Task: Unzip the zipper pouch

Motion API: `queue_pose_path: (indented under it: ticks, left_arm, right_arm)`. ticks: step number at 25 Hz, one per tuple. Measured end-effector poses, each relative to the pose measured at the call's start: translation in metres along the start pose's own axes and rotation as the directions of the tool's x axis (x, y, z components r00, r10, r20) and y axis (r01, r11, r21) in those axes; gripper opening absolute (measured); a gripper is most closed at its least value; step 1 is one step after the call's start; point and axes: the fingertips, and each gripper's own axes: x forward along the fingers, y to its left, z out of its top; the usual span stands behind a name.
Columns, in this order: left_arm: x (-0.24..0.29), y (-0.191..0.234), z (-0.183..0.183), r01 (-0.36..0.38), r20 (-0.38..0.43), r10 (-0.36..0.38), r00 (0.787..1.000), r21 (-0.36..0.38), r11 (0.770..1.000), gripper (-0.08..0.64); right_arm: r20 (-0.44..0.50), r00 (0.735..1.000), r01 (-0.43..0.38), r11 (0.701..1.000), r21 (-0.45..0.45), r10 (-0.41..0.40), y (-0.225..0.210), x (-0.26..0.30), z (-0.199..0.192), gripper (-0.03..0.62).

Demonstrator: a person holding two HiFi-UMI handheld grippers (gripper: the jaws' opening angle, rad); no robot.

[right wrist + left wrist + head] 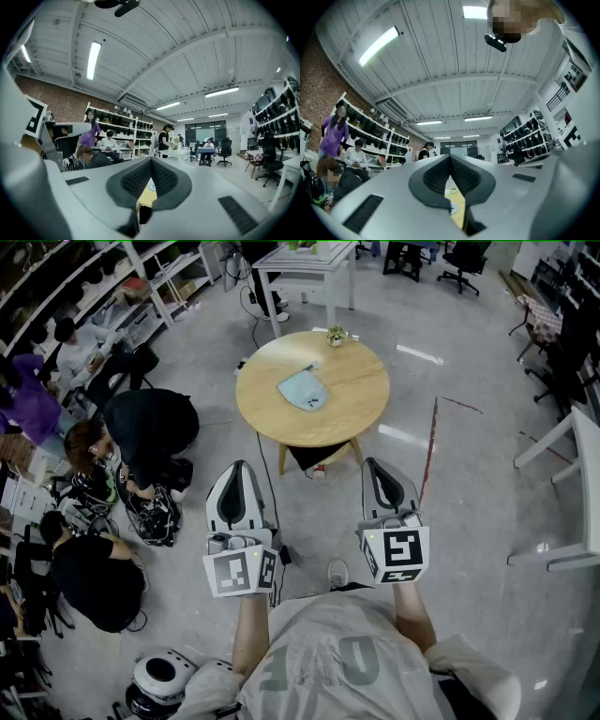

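A pale blue zipper pouch (304, 389) lies flat near the middle of a round wooden table (356, 404) ahead of me. Both grippers hang well short of the table, over the floor. My left gripper (239, 468) is shut with nothing in it; in the left gripper view its pads (450, 165) meet, and a sliver of table (457, 202) shows below them. My right gripper (372, 465) is shut and empty too. Its pads (151, 169) touch in the right gripper view, and a strip of the table (145, 197) shows beneath.
A small potted plant (337, 335) stands at the table's far edge. Several people (141, 432) sit or crouch on the floor at the left among bags and gear. A white table (305, 263) stands beyond, another white table (579, 474) at the right, and shelves (112, 287) line the left wall.
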Motion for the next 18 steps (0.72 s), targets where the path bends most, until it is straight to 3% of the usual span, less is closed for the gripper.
queue_pose_path:
  ticks: [4, 10, 18]
  left_arm:
    - [-0.007, 0.004, -0.017, -0.030, 0.000, 0.030, 1.000, -0.052, 0.998, 0.026]
    - [0.006, -0.001, -0.009, -0.019, -0.013, 0.019, 1.000, -0.009, 1.000, 0.026]
    - [0.022, 0.005, -0.020, -0.044, -0.028, 0.043, 0.999, -0.031, 0.999, 0.026]
  right_arm:
    - [-0.005, 1.000, 0.000, 1.000, -0.011, 0.000, -0.003, -0.003, 0.001, 0.028]
    - [-0.024, 1.000, -0.006, 1.000, -0.014, 0.006, -0.009, 0.005, -0.008, 0.028]
    - [-0.026, 0.999, -0.026, 1.000, 0.006, 0.027, -0.015, 0.026, -0.014, 0.028]
